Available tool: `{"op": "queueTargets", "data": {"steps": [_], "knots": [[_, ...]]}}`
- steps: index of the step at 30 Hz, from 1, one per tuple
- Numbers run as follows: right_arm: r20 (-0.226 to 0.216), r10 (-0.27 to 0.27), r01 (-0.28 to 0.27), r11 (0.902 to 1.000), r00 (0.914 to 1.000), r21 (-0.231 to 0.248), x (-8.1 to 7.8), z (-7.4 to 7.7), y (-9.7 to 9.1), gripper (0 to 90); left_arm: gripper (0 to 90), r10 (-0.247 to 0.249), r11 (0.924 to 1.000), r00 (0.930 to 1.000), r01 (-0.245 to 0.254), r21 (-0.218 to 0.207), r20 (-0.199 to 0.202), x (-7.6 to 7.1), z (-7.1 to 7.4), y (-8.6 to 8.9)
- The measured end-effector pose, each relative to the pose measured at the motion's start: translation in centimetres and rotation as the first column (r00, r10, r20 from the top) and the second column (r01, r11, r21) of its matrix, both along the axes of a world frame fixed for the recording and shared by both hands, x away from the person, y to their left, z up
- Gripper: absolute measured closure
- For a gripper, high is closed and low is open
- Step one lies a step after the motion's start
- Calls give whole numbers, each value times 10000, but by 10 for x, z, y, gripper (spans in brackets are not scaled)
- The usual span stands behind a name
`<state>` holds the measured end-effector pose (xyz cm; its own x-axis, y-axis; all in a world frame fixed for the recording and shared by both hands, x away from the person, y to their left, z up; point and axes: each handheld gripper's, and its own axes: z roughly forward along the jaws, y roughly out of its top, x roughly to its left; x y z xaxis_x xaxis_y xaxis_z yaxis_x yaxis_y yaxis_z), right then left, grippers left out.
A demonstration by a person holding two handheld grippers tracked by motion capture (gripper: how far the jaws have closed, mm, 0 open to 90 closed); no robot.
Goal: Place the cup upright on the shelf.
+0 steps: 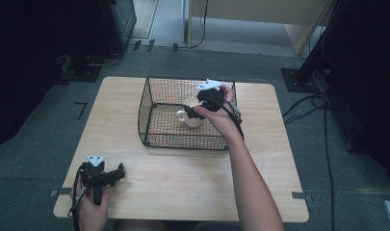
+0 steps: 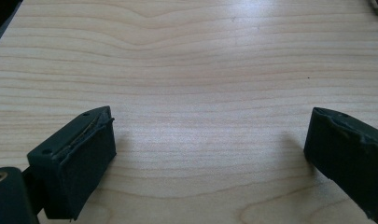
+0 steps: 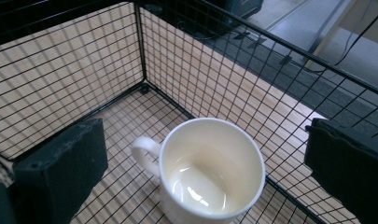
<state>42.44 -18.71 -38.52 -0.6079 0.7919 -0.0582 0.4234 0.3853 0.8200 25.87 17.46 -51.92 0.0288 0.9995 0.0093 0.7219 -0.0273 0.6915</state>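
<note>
The white mug (image 3: 210, 172) is standing upright and empty on the floor of the black wire basket (image 1: 149, 103), toward the basket's right half, its handle (image 3: 144, 151) pointing toward the basket's left side in the high view. The right tool (image 1: 195, 111) is hanging just above it inside the basket with its jaws spread wide, one on either side of the mug and neither touching it, so the mug is sitting free. Judging from that, either the mug is already placed in the basket and only the pulling away is left, or a grasp is about to begin; the pictures are not settling which. The left tool (image 1: 116, 174) is idling near the front left corner of the wooden surface (image 1: 183, 178), well apart from the basket, its jaws also spread over bare wood and holding nothing. In the high view the right hand (image 1: 220, 115) and its tool are covering much of the mug, and the mug's base is being cut off at the bottom of the right gripper view, so its exact footing on the mesh is hard to make out.
</note>
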Motion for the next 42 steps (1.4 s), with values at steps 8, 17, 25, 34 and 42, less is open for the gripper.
{"op": "queueTargets", "data": {"steps": [8, 17, 25, 34, 42], "knots": [[-158, -84, 83, 10000, 9998, -41, -19, 0, -8, 0, 22, -2, 10000, 10000, 2, 1, -1, 0, 0, 0], [-125, -185, 185, 9998, 9997, -11, -44, 3, -25, 0, 22, 1, 10000, 10000, -1, 0, 0, 0, 0, 0], [-77, -138, 138, 9999, 9999, 29, -68, 2, -37, 0, 22, 9, 10000, 10000, -9, -4, 17, 0, 0, 0], [-93, -184, 184, 9998, 9998, 44, -93, -2, -52, 0, 22, 6, 10000, 10000, -6, -1, 15, 0, 0, 0], [-101, -346, 347, 9994, 9993, 80, -111, -8, -68, 0, 22, 10, 10000, 10000, -10, -12, 25, 0, 0, 0]]}}
